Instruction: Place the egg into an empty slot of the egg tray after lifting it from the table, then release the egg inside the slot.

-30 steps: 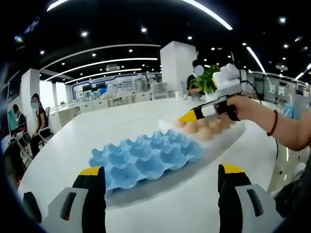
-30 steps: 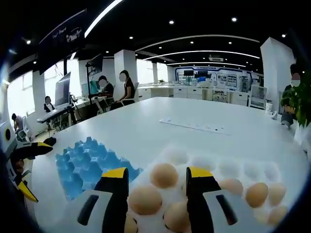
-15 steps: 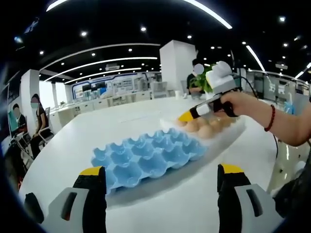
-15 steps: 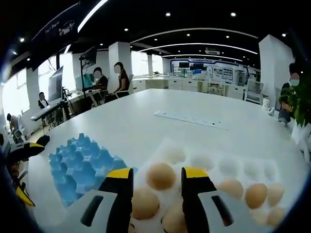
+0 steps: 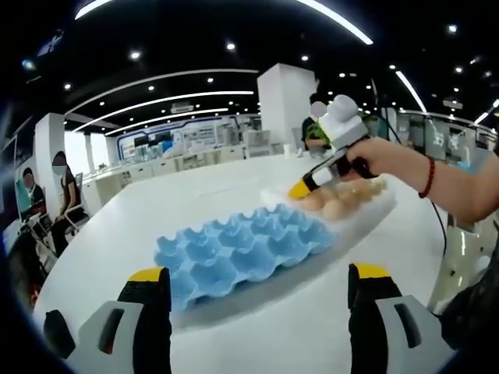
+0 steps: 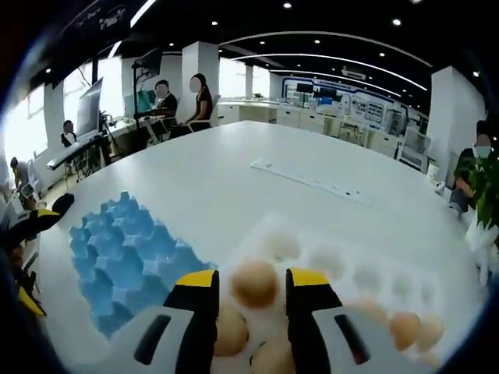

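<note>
A: Where is the pale brown egg (image 6: pixel 255 282) right now?

B: In the right gripper view it sits between the two yellow-tipped jaws of the right gripper (image 6: pixel 251 282), over the white moulded egg tray (image 6: pixel 366 274). The jaws stand close on either side of it, closed down onto the egg. Whether it is clear of its cup, I cannot tell.

A: And that white tray, what else is in it?

B: More brown eggs (image 6: pixel 406 327) toward the near edge, blurred, with several bare cups beside them. It rests on the broad white table (image 6: pixel 234 175).

A: The other tray?

B: A light blue moulded egg tray (image 5: pixel 240 251) lies just beside the white one, its cups bare. In the left gripper view it is ahead of the left gripper (image 5: pixel 257 282), whose jaws are spread wide with nothing between them, low over the table.

A: Can you see the right gripper from there?

B: Yes, from the right, held in a person's hand (image 5: pixel 378 160) with a red bead bracelet (image 5: pixel 426 176) at the wrist, its yellow tips down among the eggs.

A: Anything else on the table?

B: A long white power strip (image 6: pixel 312 181), well apart from the trays.
</note>
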`<state>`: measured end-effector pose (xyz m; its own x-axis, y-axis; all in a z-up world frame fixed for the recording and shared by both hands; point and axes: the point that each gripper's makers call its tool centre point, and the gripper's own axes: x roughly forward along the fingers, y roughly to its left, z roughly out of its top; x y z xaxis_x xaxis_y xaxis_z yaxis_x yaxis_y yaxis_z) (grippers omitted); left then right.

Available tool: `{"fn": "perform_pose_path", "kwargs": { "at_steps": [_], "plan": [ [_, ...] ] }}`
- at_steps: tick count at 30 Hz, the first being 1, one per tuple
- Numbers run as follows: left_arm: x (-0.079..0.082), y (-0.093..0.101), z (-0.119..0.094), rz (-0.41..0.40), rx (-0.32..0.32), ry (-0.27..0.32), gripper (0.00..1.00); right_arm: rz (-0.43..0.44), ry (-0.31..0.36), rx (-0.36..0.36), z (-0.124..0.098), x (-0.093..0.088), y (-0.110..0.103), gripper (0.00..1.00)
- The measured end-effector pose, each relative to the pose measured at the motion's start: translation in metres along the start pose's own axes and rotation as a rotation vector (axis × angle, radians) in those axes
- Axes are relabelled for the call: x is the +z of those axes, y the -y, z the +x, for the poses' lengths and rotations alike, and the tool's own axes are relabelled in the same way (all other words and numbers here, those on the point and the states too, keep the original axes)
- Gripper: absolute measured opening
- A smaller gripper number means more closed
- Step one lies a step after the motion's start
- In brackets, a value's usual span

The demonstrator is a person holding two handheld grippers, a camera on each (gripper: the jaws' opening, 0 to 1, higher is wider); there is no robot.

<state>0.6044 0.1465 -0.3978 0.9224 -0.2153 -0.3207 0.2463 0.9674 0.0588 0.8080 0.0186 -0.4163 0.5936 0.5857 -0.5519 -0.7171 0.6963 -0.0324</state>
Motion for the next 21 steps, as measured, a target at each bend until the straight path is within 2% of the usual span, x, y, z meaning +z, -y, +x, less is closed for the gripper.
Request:
{"fn": "perform_pose_path", "kwargs": {
  "at_steps": [14, 18, 21],
  "plan": [
    [-0.004, -0.009, -0.004, 0.01, 0.016, -0.007, 0.95, -0.064, -0.066, 0.058, 0.01, -0.002, 0.003, 0.29],
    [-0.005, -0.012, -0.006, 0.006, 0.024, -0.013, 0.95, -0.055, -0.078, 0.102, 0.013, -0.002, 0.003, 0.28],
    [-0.005, -0.012, -0.007, 0.005, 0.026, -0.013, 0.95, -0.052, -0.082, 0.103, 0.015, -0.001, 0.004, 0.28]
  ]
}}
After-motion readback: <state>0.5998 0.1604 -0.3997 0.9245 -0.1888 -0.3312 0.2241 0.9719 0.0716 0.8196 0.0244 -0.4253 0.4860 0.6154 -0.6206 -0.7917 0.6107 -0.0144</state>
